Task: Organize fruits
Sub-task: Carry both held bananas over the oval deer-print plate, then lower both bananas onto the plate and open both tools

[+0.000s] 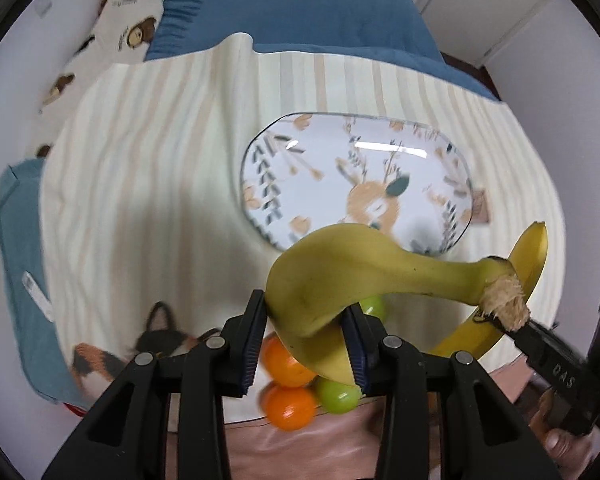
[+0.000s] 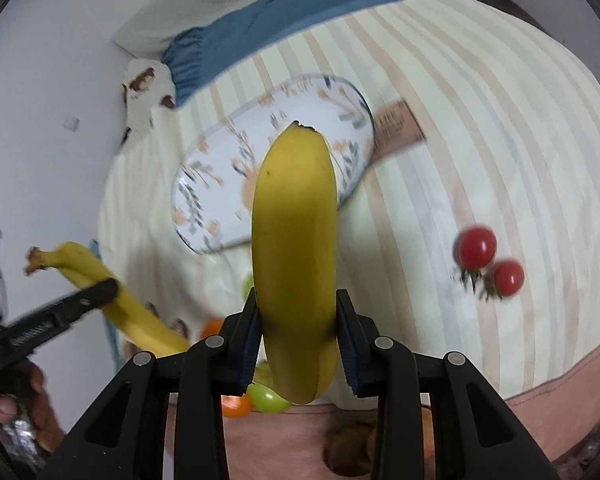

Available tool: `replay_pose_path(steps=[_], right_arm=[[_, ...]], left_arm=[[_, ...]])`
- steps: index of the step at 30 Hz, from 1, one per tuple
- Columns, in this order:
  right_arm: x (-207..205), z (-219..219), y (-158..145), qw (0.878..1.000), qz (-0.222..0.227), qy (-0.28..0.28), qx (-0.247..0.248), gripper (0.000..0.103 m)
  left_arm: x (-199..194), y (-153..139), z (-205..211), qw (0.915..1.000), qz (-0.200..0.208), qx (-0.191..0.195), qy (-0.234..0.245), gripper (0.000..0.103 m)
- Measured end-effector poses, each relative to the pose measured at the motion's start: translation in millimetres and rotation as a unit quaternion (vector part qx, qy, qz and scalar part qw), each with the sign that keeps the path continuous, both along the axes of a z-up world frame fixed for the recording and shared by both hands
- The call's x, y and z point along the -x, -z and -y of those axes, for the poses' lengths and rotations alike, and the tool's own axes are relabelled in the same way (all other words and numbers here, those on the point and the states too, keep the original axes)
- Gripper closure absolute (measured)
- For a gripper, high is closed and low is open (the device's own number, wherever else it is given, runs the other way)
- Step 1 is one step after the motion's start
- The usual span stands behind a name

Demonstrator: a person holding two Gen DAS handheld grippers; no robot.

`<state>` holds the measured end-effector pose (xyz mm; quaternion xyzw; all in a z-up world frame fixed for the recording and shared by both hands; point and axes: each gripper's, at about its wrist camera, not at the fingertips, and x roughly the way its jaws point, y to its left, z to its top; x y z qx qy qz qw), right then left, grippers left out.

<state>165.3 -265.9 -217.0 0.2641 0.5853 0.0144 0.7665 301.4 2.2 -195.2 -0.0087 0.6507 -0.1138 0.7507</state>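
Left wrist view showed the left gripper (image 1: 305,334) clamped on a greenish banana (image 1: 340,276), its stem pointing toward 3 o'clock, below the patterned plate (image 1: 260,184). Only the right wrist view showed the right gripper (image 2: 296,338) pinching a yellow banana (image 2: 294,240) whose tip aimed at 12 o'clock, and two cherry tomatoes (image 2: 488,260) at 3 o'clock.

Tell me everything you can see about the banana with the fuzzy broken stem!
The greenish-yellow banana is smooth-skinned with a few tiny dark specks. Its thick curved body narrows to a neck ending in a torn, pale, fibrous stem. It is clamped at its fat end between the dark ribbed pads of the left hand-held gripper, held up above the striped cloth. It lies roughly sideways, stem pointing right. In the picture it overlaps the patterned plate's edge and the orange and green fruits below.
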Motion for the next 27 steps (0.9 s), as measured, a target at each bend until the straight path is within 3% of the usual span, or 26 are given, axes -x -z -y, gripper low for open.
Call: replay_pose_path(steps=[8,12,20,27], right_arm=[[-62,23,-4,1.000,-0.004,0.002,-0.004,0.066],[-97,35,15,0.999,-0.031,-0.005,-0.017,0.066],[-151,37,58,0.996,-0.077,-0.020,-0.035,0.066],[-181,31,81,0.993,-0.102,-0.053,-0.020,0.066]], left_arm=[[-72,30,-8,0.9954,-0.046,0.045,-0.070,0.069],[-106,52,-2,0.9934,-0.074,0.044,-0.076,0.069],[-137,94,9,0.9892,-0.127,0.032,-0.065,0.069],[-139,103,17,0.9898,-0.130,0.023,-0.053,0.068]])
